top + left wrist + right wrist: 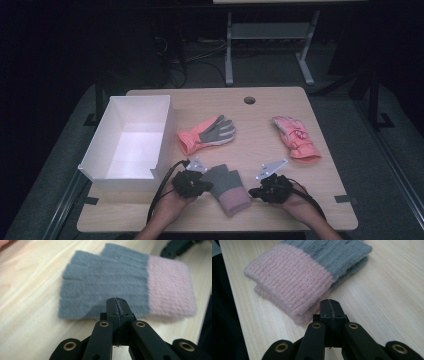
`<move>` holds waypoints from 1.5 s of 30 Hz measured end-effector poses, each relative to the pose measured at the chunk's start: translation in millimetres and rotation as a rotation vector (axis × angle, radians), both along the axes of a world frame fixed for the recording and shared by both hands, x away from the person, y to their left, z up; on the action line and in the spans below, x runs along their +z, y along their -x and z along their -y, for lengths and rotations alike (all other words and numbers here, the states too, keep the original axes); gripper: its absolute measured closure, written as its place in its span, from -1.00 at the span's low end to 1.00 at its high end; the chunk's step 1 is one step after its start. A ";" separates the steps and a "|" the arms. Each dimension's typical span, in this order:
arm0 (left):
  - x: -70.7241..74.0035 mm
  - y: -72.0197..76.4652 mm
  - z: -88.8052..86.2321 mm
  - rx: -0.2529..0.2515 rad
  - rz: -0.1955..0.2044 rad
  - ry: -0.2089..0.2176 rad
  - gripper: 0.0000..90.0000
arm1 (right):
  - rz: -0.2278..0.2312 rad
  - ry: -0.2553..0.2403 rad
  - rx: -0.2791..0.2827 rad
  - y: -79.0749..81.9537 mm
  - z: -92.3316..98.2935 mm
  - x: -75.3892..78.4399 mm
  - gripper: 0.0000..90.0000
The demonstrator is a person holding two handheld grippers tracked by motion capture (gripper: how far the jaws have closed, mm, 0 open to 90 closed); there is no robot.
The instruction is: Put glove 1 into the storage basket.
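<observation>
**Two grippers beside a pair of knit gloves**

At the far left of the counter (260, 100) stands a white box (131, 142) with nothing inside it. It is open at the top.

Next comes the left gripper (206, 185), held in a hand (172, 202) near the front edge. Its fingers are pressed flat together, with nothing between them. In the left gripper view the tip sits just at the edge of the grey part of the knit gloves (125, 285), and the picture is too blurry to tell if it touches.

The knit gloves (227, 189) lie flat on the counter between the two grippers. They are grey with pink cuffs (two gloves, one stacked on the other, as the right gripper view shows). The pink cuffs point toward the front edge.

Behind them, farther back, lies a coral glove with a grey palm (207, 134).

Then comes the right gripper (254, 191), held in the other hand (297, 205). Its fingers are also closed tight and hold nothing. Its tip is just beside the pink cuffs.

Far right, well apart, lies a pink ski glove (296, 137).
</observation>
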State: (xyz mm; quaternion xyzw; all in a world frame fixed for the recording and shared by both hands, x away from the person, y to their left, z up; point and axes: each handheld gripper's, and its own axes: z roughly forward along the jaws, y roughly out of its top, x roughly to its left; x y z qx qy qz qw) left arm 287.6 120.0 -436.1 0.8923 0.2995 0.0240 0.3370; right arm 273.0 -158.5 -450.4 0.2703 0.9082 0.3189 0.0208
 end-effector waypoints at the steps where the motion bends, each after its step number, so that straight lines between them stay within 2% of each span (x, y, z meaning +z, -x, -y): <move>1: -1.1 -2.4 2.2 0.009 0.002 0.002 0.99 | -0.004 -0.002 0.007 0.9 -1.8 -0.7 1.00; 2: -1.6 -5.3 3.4 -0.001 0.000 -0.014 0.99 | -0.004 -0.002 0.007 0.9 -1.8 -0.7 1.00; 4: -3.8 -9.8 6.6 0.009 -0.002 -0.013 0.99 | -0.009 -0.003 0.018 2.1 -3.6 -1.0 1.00; 8: -7.0 -18.1 9.6 -0.011 0.000 -0.040 0.99 | -0.026 -0.015 0.032 4.7 -6.4 -1.3 1.00; 15: -7.5 -32.1 20.3 -0.001 0.011 -0.027 0.99 | -0.050 -0.030 0.064 10.9 -17.2 -3.4 1.00; 16: -7.6 -34.6 22.6 0.001 0.013 -0.021 0.99 | -0.041 -0.026 0.079 11.2 -19.4 -4.0 1.00; 21: -8.2 -46.6 34.6 -0.018 0.035 -0.031 0.99 | -0.049 -0.042 0.105 13.4 -29.9 -5.3 1.00; 23: -8.5 -49.6 39.2 -0.013 0.035 -0.018 0.99 | -0.043 -0.046 0.125 11.8 -38.7 -5.8 1.00; 28: -7.7 -61.2 45.1 -0.062 0.042 -0.038 0.99 | -0.013 -0.050 0.167 7.5 -55.0 -7.5 1.00; 31: -8.0 -64.3 48.9 -0.069 0.037 -0.026 0.99 | -0.003 -0.046 0.187 4.5 -66.2 -10.4 1.00; 35: -5.5 -63.2 46.4 -0.073 0.034 -0.007 0.99 | 0.009 -0.048 0.190 4.7 -67.3 -8.6 1.00; 37: 1.8 -59.7 40.1 -0.059 0.037 0.021 0.87 | 0.010 -0.068 0.170 6.0 -58.4 -3.9 1.00; 40: 6.0 -54.9 36.4 -0.048 0.027 0.040 0.70 | 0.004 -0.077 0.138 7.2 -50.3 -1.0 0.99; 41: 7.2 -53.1 34.2 -0.051 0.029 0.041 0.59 | -0.009 -0.087 0.115 8.4 -46.4 0.3 0.94; 42: 8.1 -51.1 32.4 -0.054 0.032 0.042 0.46 | 0.001 -0.085 0.106 8.7 -41.8 1.3 0.88; 43: 9.3 -49.7 30.3 -0.068 0.033 0.027 0.34 | 0.003 -0.085 0.091 10.0 -37.4 3.0 0.81; 45: 8.9 -44.9 29.3 -0.084 0.015 0.022 0.11 | 0.024 -0.079 0.068 10.4 -27.7 4.7 0.66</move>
